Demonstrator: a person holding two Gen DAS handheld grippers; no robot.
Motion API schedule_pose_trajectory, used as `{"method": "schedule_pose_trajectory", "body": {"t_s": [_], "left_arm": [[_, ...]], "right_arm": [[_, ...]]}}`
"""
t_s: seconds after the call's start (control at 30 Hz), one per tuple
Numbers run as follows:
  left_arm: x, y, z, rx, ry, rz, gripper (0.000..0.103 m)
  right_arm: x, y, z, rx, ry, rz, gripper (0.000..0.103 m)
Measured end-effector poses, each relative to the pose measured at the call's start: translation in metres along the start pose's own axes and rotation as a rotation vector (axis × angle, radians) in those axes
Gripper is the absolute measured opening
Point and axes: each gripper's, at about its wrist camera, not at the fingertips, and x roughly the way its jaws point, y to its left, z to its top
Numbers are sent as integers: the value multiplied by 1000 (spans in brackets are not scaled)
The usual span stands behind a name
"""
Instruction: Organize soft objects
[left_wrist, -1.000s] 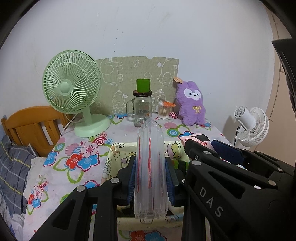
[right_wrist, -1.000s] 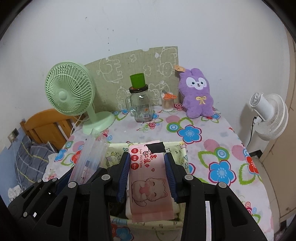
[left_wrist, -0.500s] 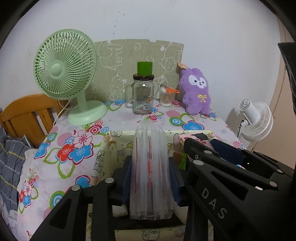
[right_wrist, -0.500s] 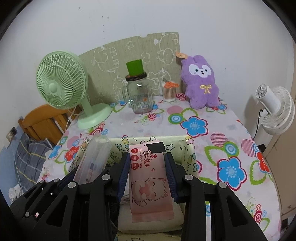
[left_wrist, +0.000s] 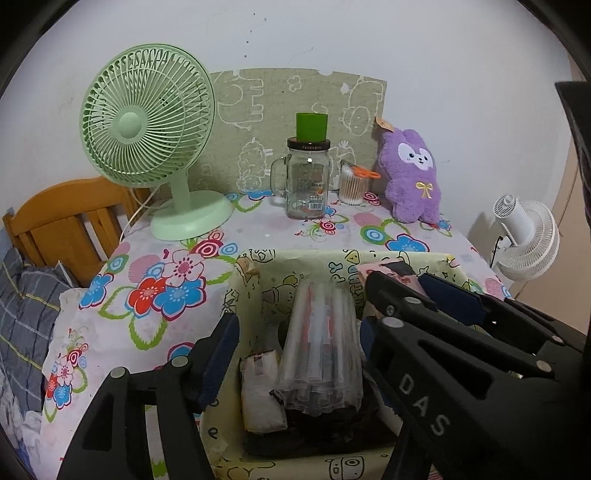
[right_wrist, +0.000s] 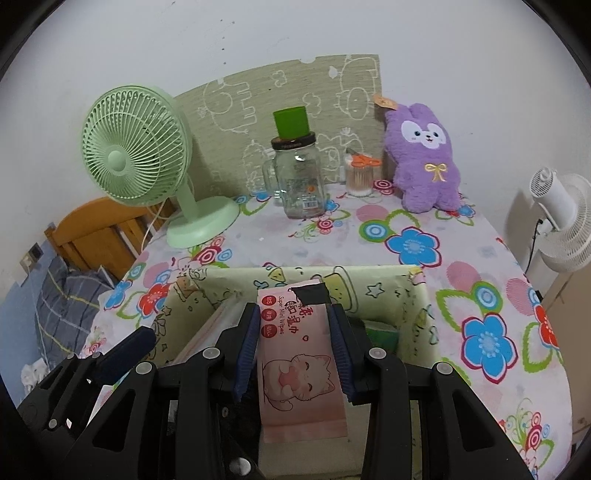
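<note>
Left wrist view shows the left tool (left_wrist: 295, 347) opening, its clear air-cushion pack (left_wrist: 319, 350) already down in the cartoon-print box (left_wrist: 255, 269) on the bench, while the right tool (right_wrist: 293, 350) grips the pink wet wipes pack (right_wrist: 299, 362), not yet let go.

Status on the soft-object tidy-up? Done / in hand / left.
Done: the clear air-cushion pack sits in the fabric bin, the left gripper opening with its pads off it; a white packet lies beside it.
In hand: the right gripper is clamped on the pink wipes pack, low over the bin.
Left: release the wipes; the purple plush is outside the bin, by the wall.
</note>
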Motion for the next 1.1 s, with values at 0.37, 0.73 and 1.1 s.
{"method": "schedule_pose_trajectory", "body": {"t_s": [0.37,0.73,1.1], "left_arm": [[-5,-3,-2,19,-13,2,74],[-25,-13,-7,20,-27,-8,86],[-60,-24,-11,28,-71,-14,98]], "right_arm": [[-4,0,-3,6,-18,47,81],[-35,-6,-12,14,-41,4,97],[-78,-13,-18,37,-81,-35,103]]}}
